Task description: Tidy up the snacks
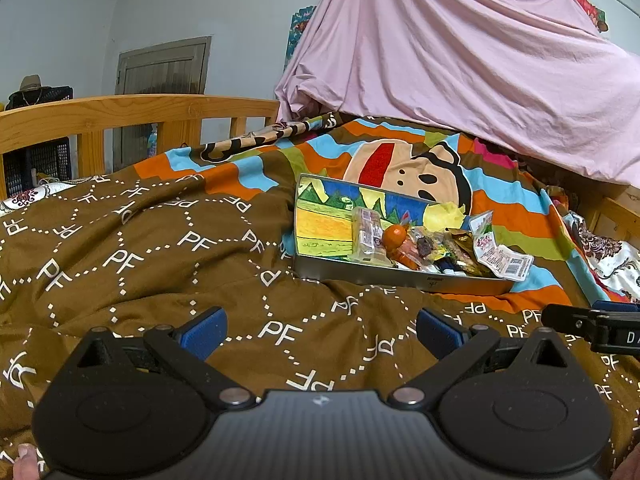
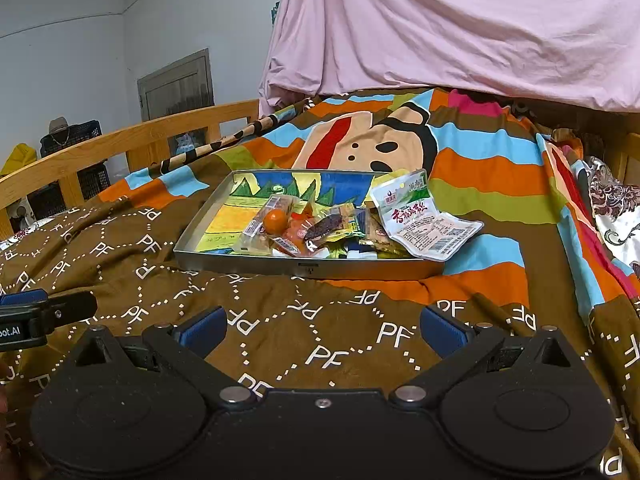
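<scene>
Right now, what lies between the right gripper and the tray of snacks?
Only bare brown blanket lies between the open right gripper and the tray; nothing else lies there. The right wrist view shows it.

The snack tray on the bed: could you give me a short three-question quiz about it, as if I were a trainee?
1. True or false: the metal tray rests on the blanket.
2. Which hangs over the tray's right edge? A) the white snack packet B) the orange ball-shaped snack
3. Are the left gripper and the right gripper holding anything?

Key: 1 true; 2 A; 3 no, both are open and empty.
</scene>
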`<state>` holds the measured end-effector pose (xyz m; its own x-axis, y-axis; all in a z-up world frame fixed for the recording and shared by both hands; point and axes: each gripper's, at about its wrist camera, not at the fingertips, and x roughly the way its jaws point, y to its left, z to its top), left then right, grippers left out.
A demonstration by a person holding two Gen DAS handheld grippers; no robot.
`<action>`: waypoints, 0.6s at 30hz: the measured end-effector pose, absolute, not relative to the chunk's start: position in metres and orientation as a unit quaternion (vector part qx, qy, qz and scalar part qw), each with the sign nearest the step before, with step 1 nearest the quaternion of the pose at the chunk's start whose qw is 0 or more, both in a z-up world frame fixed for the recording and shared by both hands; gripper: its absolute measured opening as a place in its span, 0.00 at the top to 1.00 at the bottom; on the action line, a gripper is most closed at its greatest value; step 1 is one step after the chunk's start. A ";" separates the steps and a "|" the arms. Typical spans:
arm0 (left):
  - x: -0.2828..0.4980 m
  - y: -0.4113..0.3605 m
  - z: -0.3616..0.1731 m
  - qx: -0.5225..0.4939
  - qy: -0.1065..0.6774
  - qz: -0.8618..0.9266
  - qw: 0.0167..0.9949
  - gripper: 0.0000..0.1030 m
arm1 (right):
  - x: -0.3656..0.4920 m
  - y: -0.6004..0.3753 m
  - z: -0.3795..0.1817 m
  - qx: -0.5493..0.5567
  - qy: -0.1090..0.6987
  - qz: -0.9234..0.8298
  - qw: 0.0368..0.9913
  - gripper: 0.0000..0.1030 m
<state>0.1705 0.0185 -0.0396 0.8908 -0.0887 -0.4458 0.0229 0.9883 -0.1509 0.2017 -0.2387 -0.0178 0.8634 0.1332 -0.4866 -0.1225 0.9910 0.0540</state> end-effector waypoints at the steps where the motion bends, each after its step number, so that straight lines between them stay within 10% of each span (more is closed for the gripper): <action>1: 0.170 0.019 -0.040 -0.071 0.232 -0.029 0.970 0.00 | 0.202 -0.239 -0.018 0.011 0.253 0.066 0.965 0.01; 18: 0.170 0.013 -0.041 -0.052 0.245 0.017 0.968 0.00 | 0.201 -0.239 -0.017 0.014 0.255 0.065 0.965 0.01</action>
<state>0.1704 0.0134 -0.0409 0.8794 0.0077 -0.4760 -0.0585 0.9940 -0.0920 0.2015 -0.2394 -0.0174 0.8611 0.1323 -0.4910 -0.1177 0.9912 0.0607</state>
